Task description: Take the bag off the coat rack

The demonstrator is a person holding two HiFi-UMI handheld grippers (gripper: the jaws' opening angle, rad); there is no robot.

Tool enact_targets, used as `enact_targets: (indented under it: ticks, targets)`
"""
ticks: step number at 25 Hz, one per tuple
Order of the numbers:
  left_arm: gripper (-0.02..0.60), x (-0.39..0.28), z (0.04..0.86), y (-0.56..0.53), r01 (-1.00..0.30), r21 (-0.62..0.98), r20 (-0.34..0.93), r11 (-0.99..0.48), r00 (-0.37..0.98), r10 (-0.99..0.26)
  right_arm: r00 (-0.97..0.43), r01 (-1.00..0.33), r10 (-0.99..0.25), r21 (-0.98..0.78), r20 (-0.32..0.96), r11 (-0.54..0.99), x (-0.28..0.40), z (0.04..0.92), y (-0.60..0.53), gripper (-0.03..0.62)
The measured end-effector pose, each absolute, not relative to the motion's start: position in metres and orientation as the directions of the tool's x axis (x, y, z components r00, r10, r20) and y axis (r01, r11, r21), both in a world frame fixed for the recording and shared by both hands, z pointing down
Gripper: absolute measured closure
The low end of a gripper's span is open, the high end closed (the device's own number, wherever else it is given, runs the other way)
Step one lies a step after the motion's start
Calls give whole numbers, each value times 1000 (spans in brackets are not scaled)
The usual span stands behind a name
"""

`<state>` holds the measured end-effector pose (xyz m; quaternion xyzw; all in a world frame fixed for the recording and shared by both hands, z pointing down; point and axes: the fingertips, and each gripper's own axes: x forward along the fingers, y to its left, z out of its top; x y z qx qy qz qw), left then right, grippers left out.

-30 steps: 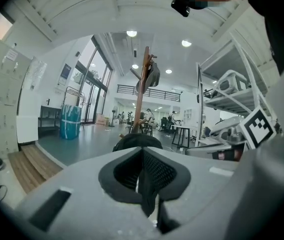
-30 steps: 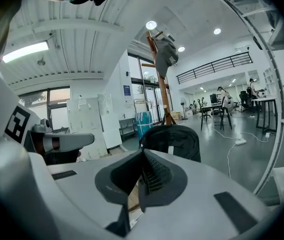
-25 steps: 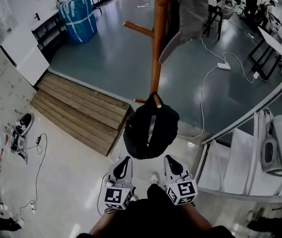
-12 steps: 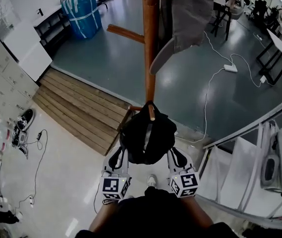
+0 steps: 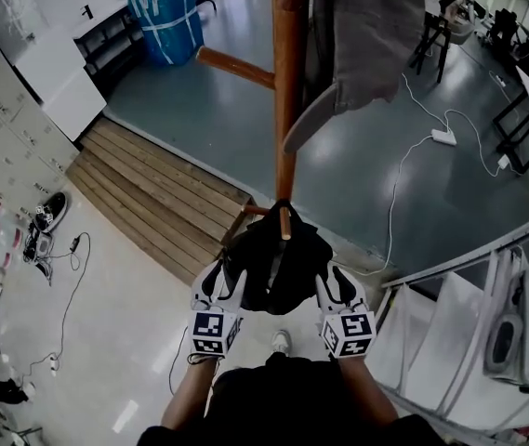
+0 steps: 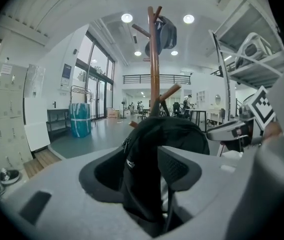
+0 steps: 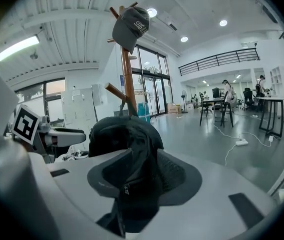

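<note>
The bag (image 5: 278,260) is hanging on the coat rack (image 5: 289,110)'s low peg (image 5: 284,221) while the left claw (image 5: 221,282) and right claw (image 5: 332,284), jaws just opening, are straddling its fabric unclamped, risking slippage or a snag on lifting.

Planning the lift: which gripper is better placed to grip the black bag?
Left, marginally. Both grippers' jaws have just been opening with the black fabric bag between them; the left gripper seems to straddle a thicker fold than the right gripper.

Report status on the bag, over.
Left hand-held gripper and right hand-held gripper just opened, bag between jaws of each. Bag hangs on low peg. Grey cap higher up, clear of it.
</note>
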<state>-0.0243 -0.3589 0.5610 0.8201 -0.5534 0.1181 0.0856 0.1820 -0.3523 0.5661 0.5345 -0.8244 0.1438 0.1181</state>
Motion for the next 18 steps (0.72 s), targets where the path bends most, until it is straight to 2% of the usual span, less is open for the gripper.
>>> enact_targets:
  ticks: [8, 18]
  targets:
    - [348, -32, 570, -385, -931, -6, 322, -365, 343, -882, -402, -914, -839, -106, 367, 392, 183, 578, -374, 436]
    - [350, -28, 582, -404, -927, -35, 335, -372, 340, -879, -415, -906, -827, -89, 378, 413, 183, 585, -393, 430]
